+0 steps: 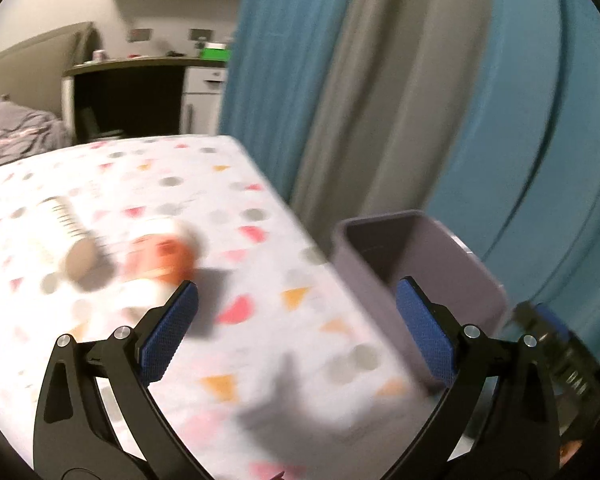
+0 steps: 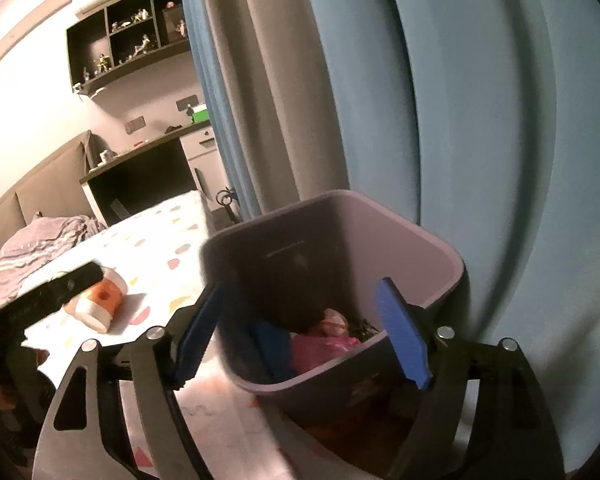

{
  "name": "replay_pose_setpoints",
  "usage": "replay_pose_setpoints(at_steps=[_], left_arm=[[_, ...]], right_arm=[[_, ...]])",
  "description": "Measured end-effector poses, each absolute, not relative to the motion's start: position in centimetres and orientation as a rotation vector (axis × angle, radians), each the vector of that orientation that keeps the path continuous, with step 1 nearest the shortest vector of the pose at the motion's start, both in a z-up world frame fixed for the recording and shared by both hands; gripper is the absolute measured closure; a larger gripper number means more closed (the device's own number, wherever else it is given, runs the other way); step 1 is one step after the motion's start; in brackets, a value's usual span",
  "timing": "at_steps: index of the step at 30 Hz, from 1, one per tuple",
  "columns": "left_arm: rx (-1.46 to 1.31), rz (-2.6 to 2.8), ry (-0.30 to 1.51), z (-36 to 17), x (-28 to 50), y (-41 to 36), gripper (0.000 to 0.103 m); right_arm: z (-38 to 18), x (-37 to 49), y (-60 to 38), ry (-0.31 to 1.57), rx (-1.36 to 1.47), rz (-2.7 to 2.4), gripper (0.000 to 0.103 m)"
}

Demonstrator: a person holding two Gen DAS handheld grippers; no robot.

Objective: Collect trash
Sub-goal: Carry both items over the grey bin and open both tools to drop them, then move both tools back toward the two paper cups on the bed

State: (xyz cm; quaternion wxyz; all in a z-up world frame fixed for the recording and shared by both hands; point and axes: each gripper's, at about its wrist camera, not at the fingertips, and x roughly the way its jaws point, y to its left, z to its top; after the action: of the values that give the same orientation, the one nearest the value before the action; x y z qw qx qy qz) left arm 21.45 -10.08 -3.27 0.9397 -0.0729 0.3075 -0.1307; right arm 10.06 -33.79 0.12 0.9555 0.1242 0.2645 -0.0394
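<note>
A grey-purple trash bin (image 2: pixel 440 258) stands beside the bed; pink (image 2: pixel 324 346) and blue trash (image 2: pixel 272 344) lie inside. It also shows in the left wrist view (image 1: pixel 460 256). My right gripper (image 2: pixel 300 336) is open and empty, right over the bin's near rim. An orange-and-white cup (image 2: pixel 98 302) lies on its side on the patterned bed sheet (image 2: pixel 172 240). In the left wrist view the cup (image 1: pixel 162 258) is blurred, next to a ribbed white cup (image 1: pixel 80 248). My left gripper (image 1: pixel 296 332) is open and empty above the sheet, near both cups.
Blue and grey curtains (image 2: pixel 460 100) hang behind the bin. A dark desk (image 1: pixel 140 92) and a wall shelf with figurines (image 2: pixel 128 36) stand at the back. A crumpled purple blanket (image 2: pixel 40 244) lies at the bed's far end. The bed edge (image 1: pixel 300 220) runs beside the bin.
</note>
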Motion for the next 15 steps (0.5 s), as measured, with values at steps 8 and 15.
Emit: replay_pose_setpoints(at_steps=[8, 15], left_arm=[[-0.166, 0.012, 0.611, -3.6, 18.2, 0.8, 0.006], [-0.214, 0.210, 0.609, -4.0, 16.2, 9.8, 0.006]], right_arm=[[0.8, 10.9, -27.5, 0.553, 0.210, 0.040, 0.025], [0.4, 13.1, -20.0, 0.601, 0.167, 0.161, 0.025]])
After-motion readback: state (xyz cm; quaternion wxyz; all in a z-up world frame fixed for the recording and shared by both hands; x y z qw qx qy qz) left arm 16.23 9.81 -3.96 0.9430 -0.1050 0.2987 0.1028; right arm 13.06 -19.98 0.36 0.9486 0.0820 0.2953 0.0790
